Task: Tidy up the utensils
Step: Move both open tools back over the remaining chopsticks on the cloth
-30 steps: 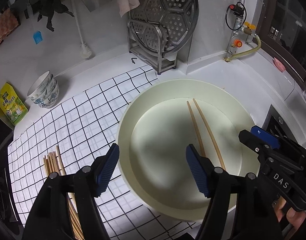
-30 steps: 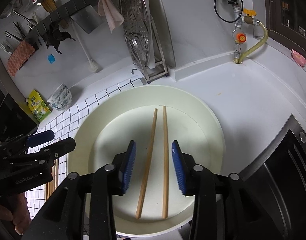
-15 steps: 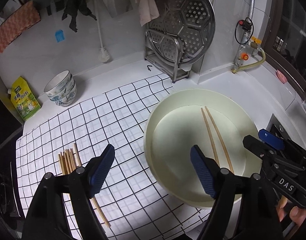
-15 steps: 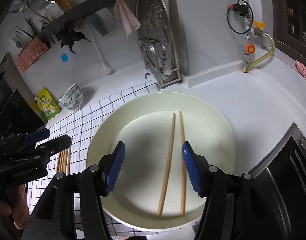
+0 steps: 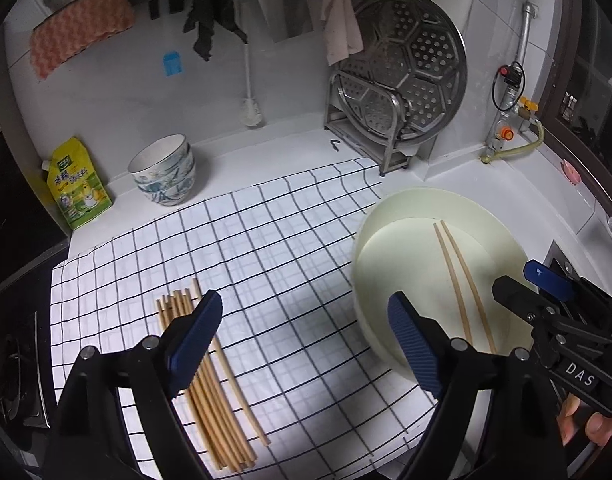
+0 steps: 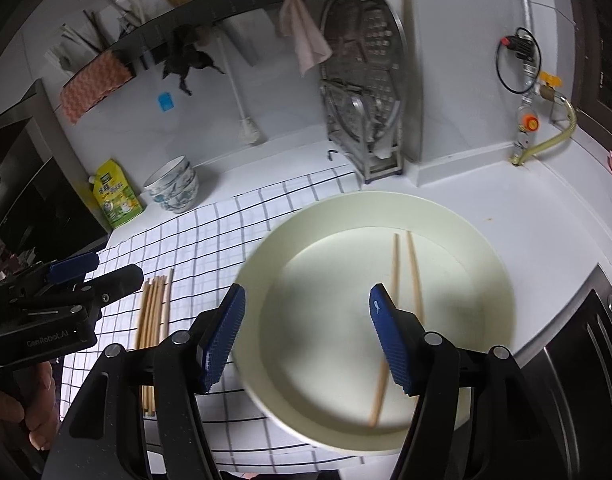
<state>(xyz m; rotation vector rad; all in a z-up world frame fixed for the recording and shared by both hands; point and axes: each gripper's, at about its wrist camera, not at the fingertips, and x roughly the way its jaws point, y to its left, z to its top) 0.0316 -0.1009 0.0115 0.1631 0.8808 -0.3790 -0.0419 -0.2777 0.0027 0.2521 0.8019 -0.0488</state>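
Far to my left, a yellow-green refill pouch is leaning against the wall, with a stack of patterned bowls sitting just beside it on the white counter. In front of them a white cloth with a black grid is lying spread over the counter. A bundle of wooden chopsticks is resting on the cloth's near left part, sticks side by side, one lying slightly fanned out to the right.

I am holding my left gripper above that cloth; its jaws are opening wide, with nothing between the blue pads. The left pad is hanging over the upper ends of the bundle without touching it, as far as I can tell.

To the right, a large cream basin is sitting partly on the cloth's right edge. Two more chopsticks are lying loose on its flat bottom, nearly parallel and close together. My right gripper is hovering over the basin, its jaws opening too and gripping nothing; the pair is passing behind its right pad.

Behind the basin, a perforated steel steamer plate is standing upright in a metal rack, and a gas valve with a yellow hose is showing at the far right.
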